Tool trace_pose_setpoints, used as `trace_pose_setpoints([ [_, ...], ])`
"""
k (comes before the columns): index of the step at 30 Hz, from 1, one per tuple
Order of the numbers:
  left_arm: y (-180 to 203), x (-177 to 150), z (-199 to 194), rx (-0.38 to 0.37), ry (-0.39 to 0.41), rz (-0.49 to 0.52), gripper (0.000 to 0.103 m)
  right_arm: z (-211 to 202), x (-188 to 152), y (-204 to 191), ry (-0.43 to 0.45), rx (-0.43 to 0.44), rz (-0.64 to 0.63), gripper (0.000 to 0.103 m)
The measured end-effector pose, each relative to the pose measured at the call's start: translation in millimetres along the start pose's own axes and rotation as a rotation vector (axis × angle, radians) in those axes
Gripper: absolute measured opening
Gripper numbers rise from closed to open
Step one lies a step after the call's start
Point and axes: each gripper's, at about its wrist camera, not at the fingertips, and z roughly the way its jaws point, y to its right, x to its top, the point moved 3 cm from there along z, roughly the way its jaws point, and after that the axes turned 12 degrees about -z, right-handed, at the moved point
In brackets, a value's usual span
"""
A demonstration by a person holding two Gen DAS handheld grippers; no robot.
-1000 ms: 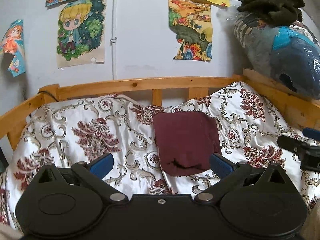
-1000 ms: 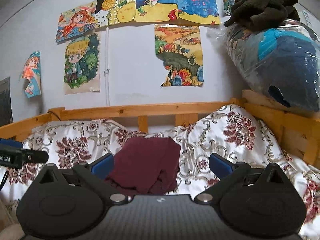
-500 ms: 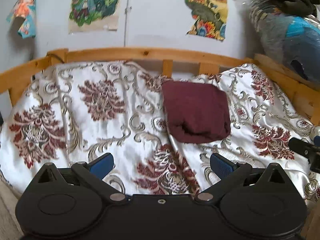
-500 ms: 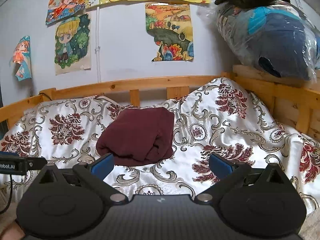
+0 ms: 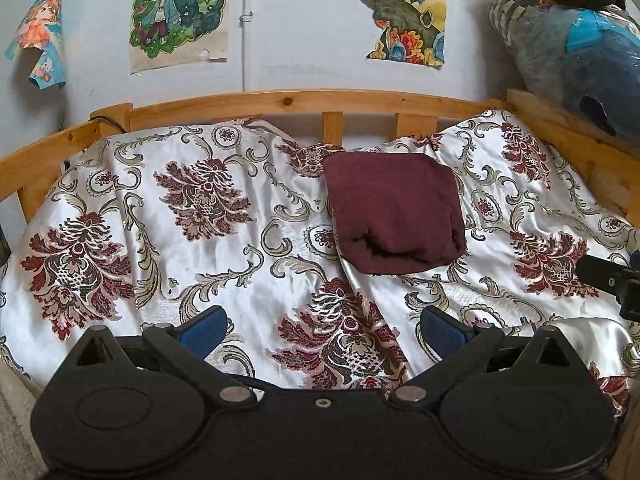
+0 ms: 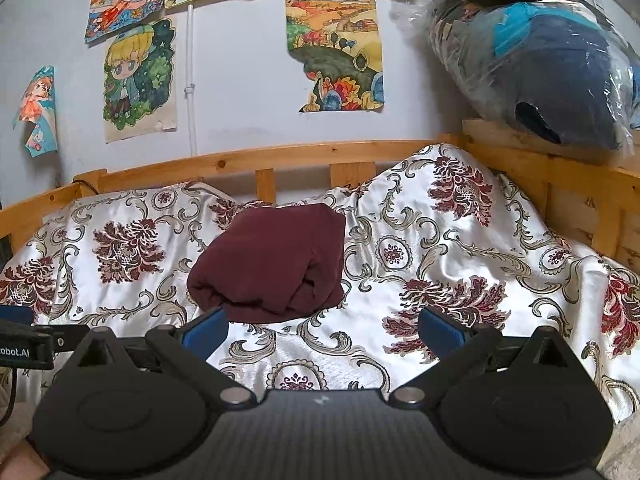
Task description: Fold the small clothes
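Observation:
A dark maroon garment point(image 5: 394, 210) lies folded into a compact square on the floral bedspread point(image 5: 208, 248), toward the back middle of the bed. It also shows in the right wrist view point(image 6: 274, 264). My left gripper point(image 5: 322, 330) is open and empty, held back over the bed's front part, apart from the garment. My right gripper point(image 6: 322, 330) is open and empty, its left blue pad point(image 6: 204, 330) just in front of the garment's near edge. The right gripper's tip shows at the right edge of the left wrist view point(image 5: 610, 280).
A wooden bed rail point(image 5: 288, 102) runs along the back and both sides. A plastic-wrapped bundle of bedding point(image 6: 532, 64) with dark clothes on top sits at the back right corner. Drawings hang on the wall point(image 5: 180, 12). The left gripper's tip shows at the left edge of the right wrist view point(image 6: 24, 346).
Both grippers have pulled back from the folded garment toward the bed's front edge. The garment now lies free on the bedspread, farther from both sets of fingers. Both stayed open.

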Motion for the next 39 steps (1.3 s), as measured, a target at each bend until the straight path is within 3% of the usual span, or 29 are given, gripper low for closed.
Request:
trace_pose_setpoints([
  [39, 2.2, -2.5, 0.1, -0.008, -0.012, 0.025, 0.102, 1.3, -1.7, 1.5, -0.006, -0.003, 0.0, 0.103],
])
